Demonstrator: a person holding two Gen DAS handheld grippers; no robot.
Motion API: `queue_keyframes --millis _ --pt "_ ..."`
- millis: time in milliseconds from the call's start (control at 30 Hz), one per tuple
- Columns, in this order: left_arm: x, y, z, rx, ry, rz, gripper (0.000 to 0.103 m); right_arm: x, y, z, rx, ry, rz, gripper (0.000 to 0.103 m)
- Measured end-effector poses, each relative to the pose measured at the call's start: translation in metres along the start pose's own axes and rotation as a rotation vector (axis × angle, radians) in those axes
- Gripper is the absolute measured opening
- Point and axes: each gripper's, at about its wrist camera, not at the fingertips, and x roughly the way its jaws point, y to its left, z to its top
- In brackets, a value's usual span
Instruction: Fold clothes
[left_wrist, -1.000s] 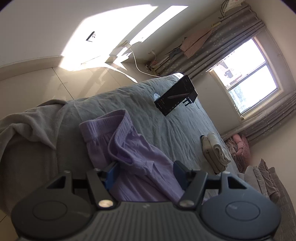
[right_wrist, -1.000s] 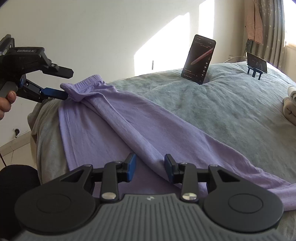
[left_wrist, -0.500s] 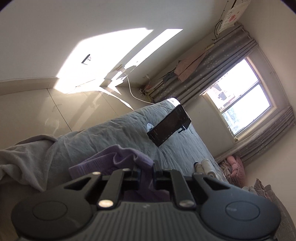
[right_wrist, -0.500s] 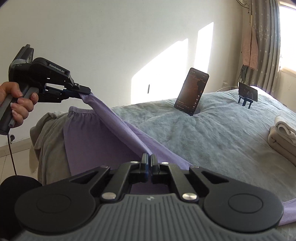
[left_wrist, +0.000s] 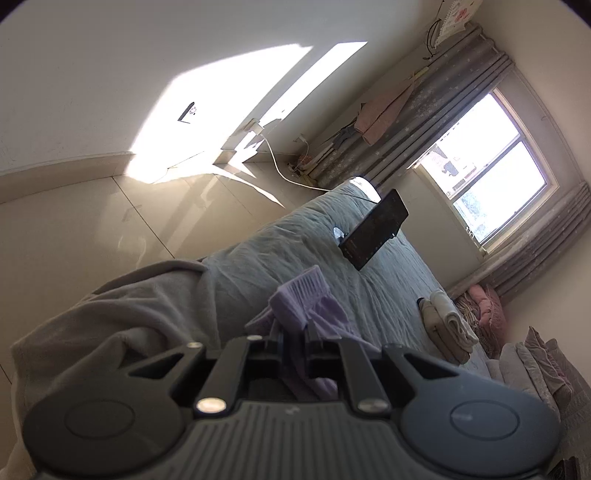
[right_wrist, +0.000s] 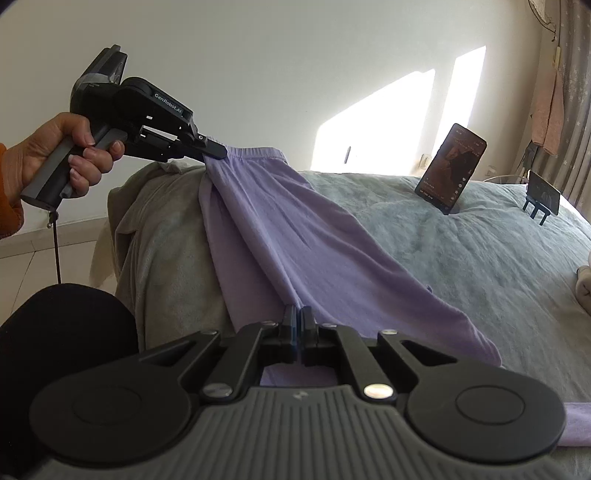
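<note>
A bed (right_wrist: 480, 258) with a grey-green cover fills most of the right wrist view. At the bed's near end a grey blanket (right_wrist: 166, 229) is draped over the corner. Across the bed, from that corner toward its middle, lie purple trousers (right_wrist: 314, 251), their waistband lifted off the blanket. The left gripper (right_wrist: 216, 150), held in a hand (right_wrist: 55, 155) beyond the bed's corner, has its jaws pressed together on the waistband. The right gripper (right_wrist: 298, 314), at the bed's near edge, has its jaws closed on a fold of the trousers lower down. Farther up the bed a phone (right_wrist: 450, 173) stands propped upright, and a stack of folded clothes (left_wrist: 447, 325) sits on the bed's far side
</note>
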Motion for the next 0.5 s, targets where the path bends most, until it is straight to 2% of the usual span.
queue_keyframes --millis 133,200,233,300,333,400,500 --pt "-0.009 -0.003 -0.002 0.027 -0.002 0.031 0.013 0.003 -0.001 -0.007 0.044 0.010 0.012 0.003" --pt "-0.015 -0.009 -0.001 0.054 -0.008 0.057 0.015 0.000 -0.003 -0.006 0.072 0.012 0.027 0.006" --pt "-0.017 -0.012 -0.001 0.068 -0.011 0.070 0.016 -0.002 -0.005 -0.006 0.084 0.014 0.034 0.010" --pt "-0.023 -0.017 0.000 0.096 -0.017 0.096 0.026 -0.006 -0.007 -0.007 0.105 0.021 0.047 0.013" --pt "-0.026 -0.020 0.001 0.110 -0.020 0.109 0.028 -0.008 -0.009 -0.008 0.116 0.024 0.051 0.013" --pt "-0.031 -0.026 0.001 0.138 -0.025 0.135 0.043 -0.013 -0.013 -0.011 0.149 0.027 0.046 0.013" --pt "-0.040 -0.036 0.003 0.179 -0.034 0.169 0.045 -0.021 -0.027 -0.016 0.214 0.030 0.014 0.013"
